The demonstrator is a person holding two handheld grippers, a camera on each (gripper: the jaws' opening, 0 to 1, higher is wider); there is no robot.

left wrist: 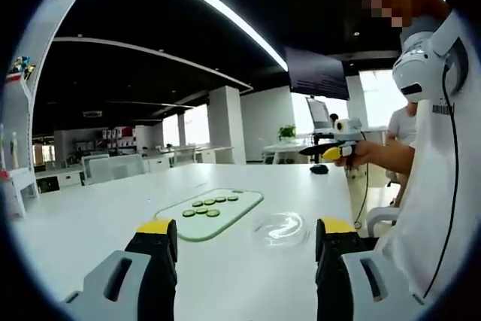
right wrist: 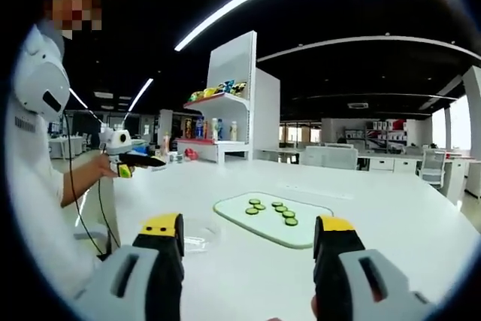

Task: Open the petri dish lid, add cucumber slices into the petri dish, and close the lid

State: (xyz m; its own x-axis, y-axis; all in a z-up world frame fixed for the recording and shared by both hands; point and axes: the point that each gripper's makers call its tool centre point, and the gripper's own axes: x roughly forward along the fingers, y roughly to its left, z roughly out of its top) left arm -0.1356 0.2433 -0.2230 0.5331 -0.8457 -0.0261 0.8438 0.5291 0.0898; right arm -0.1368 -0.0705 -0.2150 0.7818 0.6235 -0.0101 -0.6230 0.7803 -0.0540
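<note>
A pale green cutting board [left wrist: 225,217] lies on the white table [left wrist: 90,223] with several cucumber slices [left wrist: 209,207] in two rows. To its right sits a clear petri dish [left wrist: 282,228]; I cannot tell its lid from its base. My left gripper [left wrist: 244,240] hovers open and short of both, with nothing between its jaws. In the right gripper view the board [right wrist: 304,232], the slices [right wrist: 272,211] and the dish [right wrist: 197,237] lie ahead of my open right gripper [right wrist: 248,242]. Each gripper shows far off in the other's view, held up over the table edge [left wrist: 310,151] [right wrist: 154,162].
A person in white [left wrist: 432,208] stands at the table's edge, a cable hanging down the chest. A white shelf unit with bottles and packets [right wrist: 214,129] stands beyond the table. Desks, chairs [right wrist: 331,157] and a monitor [left wrist: 319,113] fill the office behind.
</note>
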